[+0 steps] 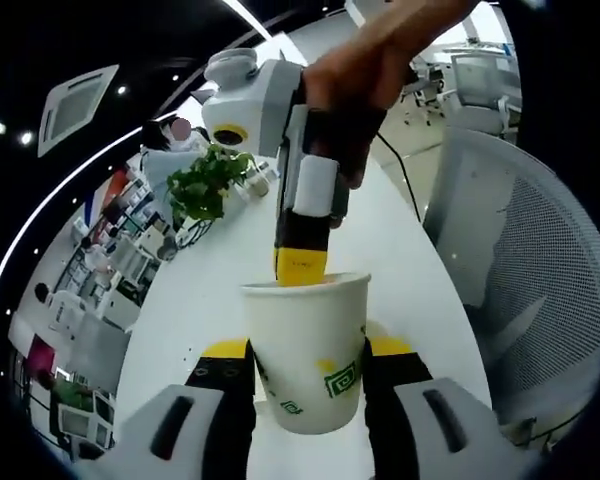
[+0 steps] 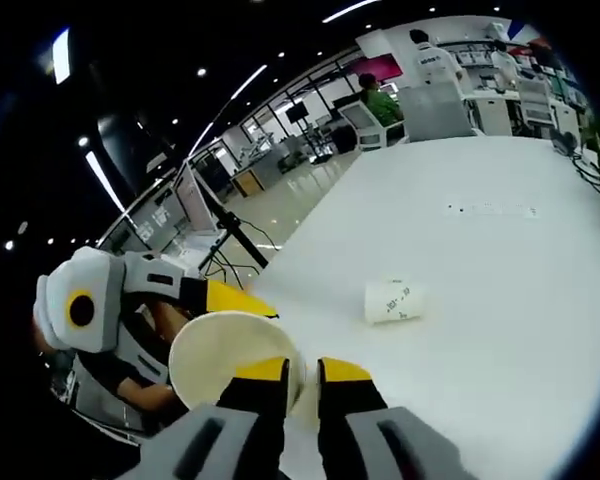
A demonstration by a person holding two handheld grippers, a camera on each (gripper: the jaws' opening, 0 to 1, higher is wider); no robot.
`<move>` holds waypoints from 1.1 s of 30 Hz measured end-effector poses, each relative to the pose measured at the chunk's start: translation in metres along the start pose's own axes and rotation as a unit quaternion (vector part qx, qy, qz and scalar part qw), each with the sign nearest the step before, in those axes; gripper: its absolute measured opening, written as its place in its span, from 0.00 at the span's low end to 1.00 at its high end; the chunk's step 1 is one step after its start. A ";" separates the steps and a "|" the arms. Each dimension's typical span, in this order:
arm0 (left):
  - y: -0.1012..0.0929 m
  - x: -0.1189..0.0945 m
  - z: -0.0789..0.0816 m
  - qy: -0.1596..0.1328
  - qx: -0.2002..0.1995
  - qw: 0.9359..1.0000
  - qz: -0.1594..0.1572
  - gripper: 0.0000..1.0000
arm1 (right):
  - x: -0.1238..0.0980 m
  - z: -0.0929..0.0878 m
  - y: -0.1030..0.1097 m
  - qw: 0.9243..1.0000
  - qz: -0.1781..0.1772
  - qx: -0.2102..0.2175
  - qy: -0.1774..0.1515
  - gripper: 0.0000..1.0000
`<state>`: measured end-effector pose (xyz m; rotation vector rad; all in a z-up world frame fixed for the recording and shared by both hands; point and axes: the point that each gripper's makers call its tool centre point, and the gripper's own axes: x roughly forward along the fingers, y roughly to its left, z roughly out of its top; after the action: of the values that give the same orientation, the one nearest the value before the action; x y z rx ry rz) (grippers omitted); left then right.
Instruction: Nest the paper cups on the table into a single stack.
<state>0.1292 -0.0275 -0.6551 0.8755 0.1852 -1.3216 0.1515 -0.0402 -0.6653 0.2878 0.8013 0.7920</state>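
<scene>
A white paper cup [image 1: 310,320] with green and yellow print stands upright between the jaws of my left gripper [image 1: 308,350], which is shut on its sides. From above, a hand brings in my right gripper [image 1: 300,265], its yellow tips at the cup's far rim. In the right gripper view I look into the same cup [image 2: 220,355]. My right gripper [image 2: 305,372] is nearly closed there, with the cup's rim pinched between its yellow tips. My left gripper [image 2: 230,300] reaches in from the left. A second paper cup [image 2: 392,300] lies on its side on the white table [image 2: 500,260].
A potted green plant [image 1: 205,185] stands at the table's far end. A grey mesh office chair [image 1: 525,250] sits beside the table [image 1: 210,290] on the right. Desks, monitors and people fill the office behind [image 2: 380,100].
</scene>
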 end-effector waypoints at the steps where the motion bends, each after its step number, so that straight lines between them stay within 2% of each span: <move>1: 0.000 0.000 0.000 -0.001 -0.002 1.000 0.000 0.40 | 0.000 0.000 0.002 1.000 0.004 0.007 -0.001 0.02; 9: -0.003 0.003 -0.013 0.010 -0.016 1.000 -0.007 0.40 | 0.002 -0.002 0.002 1.000 0.010 0.023 -0.003 0.00; 14: -0.009 0.006 -0.025 0.025 -0.051 0.998 -0.018 0.39 | 0.002 -0.004 -0.004 1.000 0.007 0.024 0.001 0.00; 17: -0.009 0.008 -0.032 0.029 -0.061 0.998 -0.016 0.40 | -0.005 -0.005 0.003 1.000 0.005 0.027 -0.003 0.00; 20: -0.010 0.008 -0.040 0.038 -0.070 0.997 -0.015 0.41 | -0.007 -0.003 -0.009 0.999 -0.005 0.031 -0.005 0.00; 26: -0.013 0.003 -0.055 0.057 -0.083 0.995 -0.016 0.44 | -0.013 -0.003 -0.019 0.999 -0.013 0.038 -0.005 0.00; 33: -0.015 -0.001 -0.083 0.089 -0.103 0.991 -0.010 0.46 | -0.019 -0.014 -0.034 0.998 -0.038 0.039 0.016 0.00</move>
<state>0.1443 0.0266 -0.7175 0.8170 0.4631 -1.2176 0.1502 -0.0779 -0.6818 0.3134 0.8707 0.6960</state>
